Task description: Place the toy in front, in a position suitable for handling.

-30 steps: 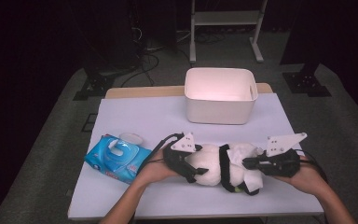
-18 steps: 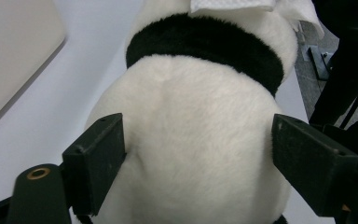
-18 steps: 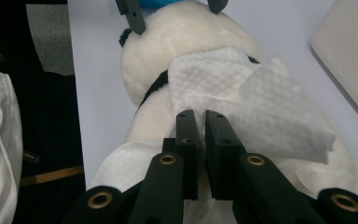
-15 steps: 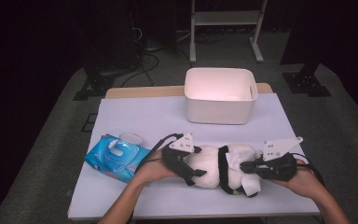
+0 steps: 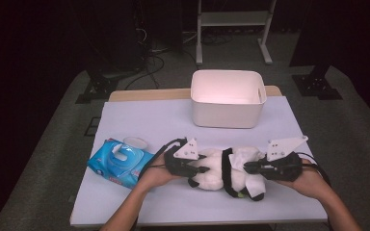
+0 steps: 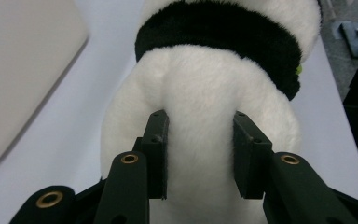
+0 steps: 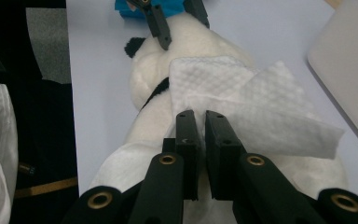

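Note:
A black-and-white plush panda point(image 5: 217, 175) lies on its side near the table's front edge. My left gripper point(image 5: 203, 169) comes in from the left and is shut on the plush's white fur point(image 6: 200, 107), which bulges between the two fingers point(image 6: 154, 140). From the right, my right gripper point(image 5: 246, 167) is shut on a white wet wipe point(image 5: 248, 155). In the right gripper view the wipe point(image 7: 256, 100) lies spread over the plush's body point(image 7: 200, 44), its near edge pinched in my right gripper point(image 7: 201, 119).
A blue wipes pack point(image 5: 118, 162) with its lid flipped open lies at the front left. A white empty bin point(image 5: 227, 98) stands at the back centre of the lavender table cover point(image 5: 144, 120). The floor around is dark, with stands and cables behind.
My right gripper has shifted slightly left with the wipe across the plush. The left gripper has kept its hold in place.

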`<action>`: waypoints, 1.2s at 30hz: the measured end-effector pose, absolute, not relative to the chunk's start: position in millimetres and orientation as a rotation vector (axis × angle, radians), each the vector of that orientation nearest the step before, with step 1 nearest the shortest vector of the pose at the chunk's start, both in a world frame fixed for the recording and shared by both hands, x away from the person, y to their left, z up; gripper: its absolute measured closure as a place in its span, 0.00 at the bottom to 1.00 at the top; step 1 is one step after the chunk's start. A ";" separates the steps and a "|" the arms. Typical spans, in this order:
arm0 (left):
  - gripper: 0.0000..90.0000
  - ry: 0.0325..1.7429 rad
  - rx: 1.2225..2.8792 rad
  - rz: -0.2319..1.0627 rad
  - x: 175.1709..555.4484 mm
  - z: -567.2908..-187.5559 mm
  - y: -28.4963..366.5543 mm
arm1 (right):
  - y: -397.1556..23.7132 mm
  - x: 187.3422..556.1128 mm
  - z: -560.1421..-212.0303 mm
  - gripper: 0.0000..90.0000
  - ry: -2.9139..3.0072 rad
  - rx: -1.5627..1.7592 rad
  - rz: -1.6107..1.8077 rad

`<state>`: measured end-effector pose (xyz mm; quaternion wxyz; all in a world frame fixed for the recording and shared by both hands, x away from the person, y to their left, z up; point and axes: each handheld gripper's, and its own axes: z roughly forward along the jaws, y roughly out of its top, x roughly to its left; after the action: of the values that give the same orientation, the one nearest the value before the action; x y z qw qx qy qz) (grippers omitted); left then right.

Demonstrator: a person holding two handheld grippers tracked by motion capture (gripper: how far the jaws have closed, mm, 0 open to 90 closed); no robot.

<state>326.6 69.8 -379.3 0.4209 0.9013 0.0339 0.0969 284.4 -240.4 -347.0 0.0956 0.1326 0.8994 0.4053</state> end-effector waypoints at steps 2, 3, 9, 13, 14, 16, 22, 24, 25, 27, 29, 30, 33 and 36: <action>0.69 0.089 2.269 0.285 324.2 -377.4 74.7 | -233.1 285.7 -345.3 0.93 2.672 0.368 1.188; 0.69 0.088 2.278 0.298 323.3 -377.0 76.9 | -229.2 285.9 -344.0 0.93 2.673 0.355 1.188; 0.54 0.096 2.259 0.217 317.7 -377.4 75.0 | -199.9 292.8 -337.4 0.93 2.661 0.299 1.185; 0.30 0.175 2.205 0.134 321.9 -376.3 77.4 | -188.3 297.0 -345.5 0.93 2.702 0.280 1.144; 0.29 0.173 2.199 0.133 322.9 -377.3 78.0 | -190.5 296.6 -345.8 0.93 2.701 0.278 1.149; 0.27 0.168 2.195 0.136 323.8 -378.4 76.4 | -196.5 293.5 -346.3 0.93 2.696 0.283 1.155; 0.23 0.180 2.200 0.157 325.0 -378.0 72.6 | -223.4 283.6 -344.4 0.93 2.678 0.332 1.157; 0.29 0.169 2.211 0.137 324.2 -380.3 71.4 | -233.3 280.8 -344.1 0.93 2.674 0.362 1.150; 0.32 0.165 2.211 0.128 323.2 -380.6 71.0 | -237.3 280.0 -344.3 0.93 2.672 0.369 1.142; 0.35 0.156 2.214 0.115 320.5 -380.5 69.3 | -242.3 279.2 -344.9 0.93 2.665 0.378 1.129; 0.36 0.151 2.227 0.116 318.1 -381.1 67.4 | -240.9 279.1 -345.7 0.93 2.662 0.380 1.129; 0.37 0.153 2.231 0.117 317.3 -381.9 66.9 | -239.0 279.3 -345.9 0.93 2.661 0.376 1.128; 0.38 0.148 2.229 0.116 314.9 -383.3 66.5 | -225.5 281.9 -344.6 0.93 2.653 0.346 1.137; 0.38 0.141 2.248 0.134 313.3 -382.2 65.4 | -203.3 286.0 -348.2 0.92 2.681 0.287 1.114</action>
<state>313.3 65.4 -382.2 0.4282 0.9003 0.0566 0.0536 286.0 -203.3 -348.2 0.1117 0.0976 0.9132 0.3795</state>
